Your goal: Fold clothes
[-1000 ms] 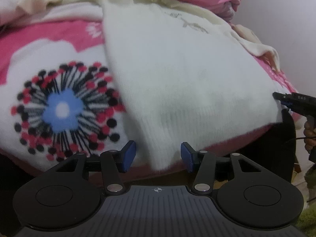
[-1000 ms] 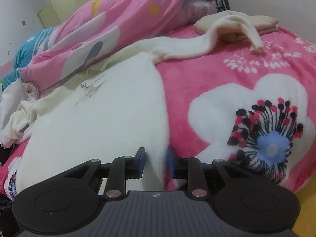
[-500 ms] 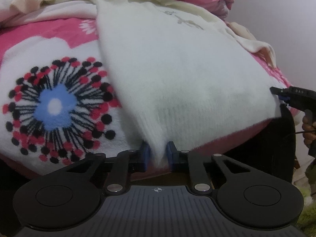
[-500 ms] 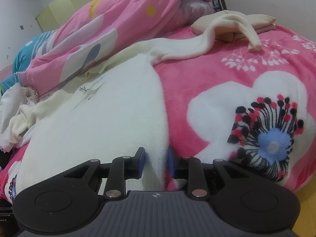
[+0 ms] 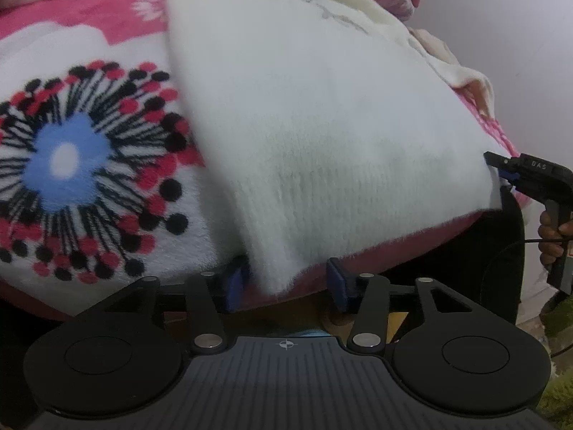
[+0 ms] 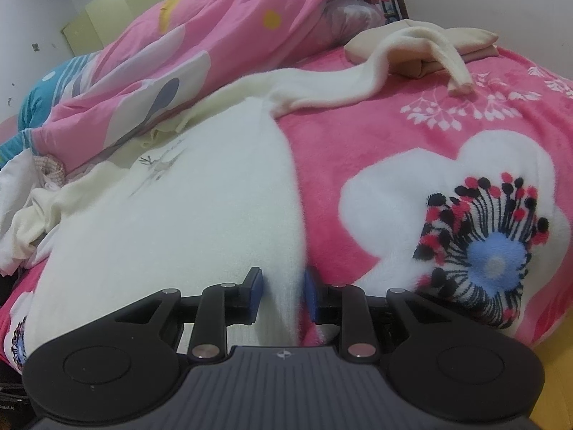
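Note:
A white knit sweater (image 5: pixel 322 136) lies flat on the pink flowered blanket (image 5: pixel 71 165), its hem at the bed's near edge. My left gripper (image 5: pixel 284 283) is open, and the hem's left corner hangs between its blue pads without being pinched. My right gripper (image 6: pixel 281 295) is shut on the hem's other corner, on the sweater (image 6: pixel 186 222). It also shows at the right of the left wrist view (image 5: pixel 501 168). One sleeve (image 6: pixel 358 82) stretches away across the blanket (image 6: pixel 394 150).
A rumpled pink quilt (image 6: pixel 197 46) is piled along the far side of the bed. A folded beige garment (image 6: pixel 429 50) lies under the sleeve's end. Loose white clothes (image 6: pixel 21 215) bunch at the left. A wall (image 5: pixel 519 53) stands to the right.
My left gripper closed on the hem corner half a second ago and has now opened again, letting it go. My right gripper has kept its hold.

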Tool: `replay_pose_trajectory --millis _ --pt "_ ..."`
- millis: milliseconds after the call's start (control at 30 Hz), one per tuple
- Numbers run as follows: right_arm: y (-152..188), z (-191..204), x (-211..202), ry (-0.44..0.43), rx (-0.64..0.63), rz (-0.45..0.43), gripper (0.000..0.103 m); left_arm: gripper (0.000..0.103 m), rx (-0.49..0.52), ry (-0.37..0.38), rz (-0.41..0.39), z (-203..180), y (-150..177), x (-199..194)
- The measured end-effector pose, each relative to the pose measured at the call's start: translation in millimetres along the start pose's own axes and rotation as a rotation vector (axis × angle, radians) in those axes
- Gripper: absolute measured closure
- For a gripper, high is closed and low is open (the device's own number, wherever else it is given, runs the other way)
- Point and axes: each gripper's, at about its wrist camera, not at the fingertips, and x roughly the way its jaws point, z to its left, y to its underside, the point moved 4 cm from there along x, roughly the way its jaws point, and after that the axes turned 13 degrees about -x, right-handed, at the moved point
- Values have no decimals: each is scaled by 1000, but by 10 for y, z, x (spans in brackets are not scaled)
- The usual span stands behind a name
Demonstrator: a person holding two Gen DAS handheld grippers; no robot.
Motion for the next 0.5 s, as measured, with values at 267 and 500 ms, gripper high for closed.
replay_pose_trajectory --millis 267,500 --pt "-12 -9 0 -3 0 6 74 56 -7 10 -5 4 27 -31" --pt "-9 8 -46 -35 -2 37 62 55 -46 18 -25 16 44 -45"
